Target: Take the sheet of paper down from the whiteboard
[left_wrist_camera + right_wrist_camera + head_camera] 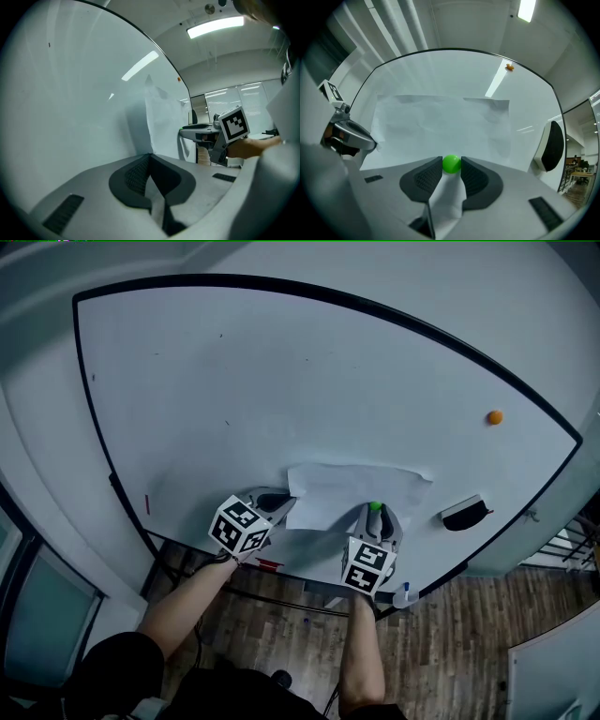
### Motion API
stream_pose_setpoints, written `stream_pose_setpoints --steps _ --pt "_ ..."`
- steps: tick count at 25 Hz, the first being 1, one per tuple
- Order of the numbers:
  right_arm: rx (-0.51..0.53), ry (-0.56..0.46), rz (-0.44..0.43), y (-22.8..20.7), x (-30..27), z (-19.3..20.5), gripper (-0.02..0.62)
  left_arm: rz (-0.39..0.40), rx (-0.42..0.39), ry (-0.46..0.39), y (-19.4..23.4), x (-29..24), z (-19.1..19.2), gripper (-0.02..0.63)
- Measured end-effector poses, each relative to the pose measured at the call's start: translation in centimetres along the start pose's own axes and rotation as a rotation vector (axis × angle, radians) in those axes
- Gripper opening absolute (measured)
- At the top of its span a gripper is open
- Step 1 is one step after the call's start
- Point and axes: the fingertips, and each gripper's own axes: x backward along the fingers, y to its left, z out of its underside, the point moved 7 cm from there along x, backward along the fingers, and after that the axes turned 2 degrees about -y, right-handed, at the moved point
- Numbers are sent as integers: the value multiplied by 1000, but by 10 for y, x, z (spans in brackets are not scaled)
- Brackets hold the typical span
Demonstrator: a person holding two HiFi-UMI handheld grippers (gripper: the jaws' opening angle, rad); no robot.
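Paper (356, 488) hangs low on the whiteboard (281, 381), centre frame. The left gripper (287, 506) is clenched on its left edge. The right gripper (375, 512) grasps a green magnet (451, 163) — pads touching both sides, clear only in its own view — while the head view shows just a green spot.

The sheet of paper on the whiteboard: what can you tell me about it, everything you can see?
The sheet of paper is white, thin and blank, set wide rather than tall, low on the whiteboard. It lies flat against the board, with light creases and a wavy top edge. A round green magnet sits at its lower edge, gripped between the jaws of the right gripper. The left gripper is shut on its lower left corner.
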Motion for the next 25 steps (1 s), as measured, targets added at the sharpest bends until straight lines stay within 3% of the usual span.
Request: stream_pose_setpoints --steps 25 --pt "-23 10 -31 3 -1 5 133 -104 33 64 26 30 21 20"
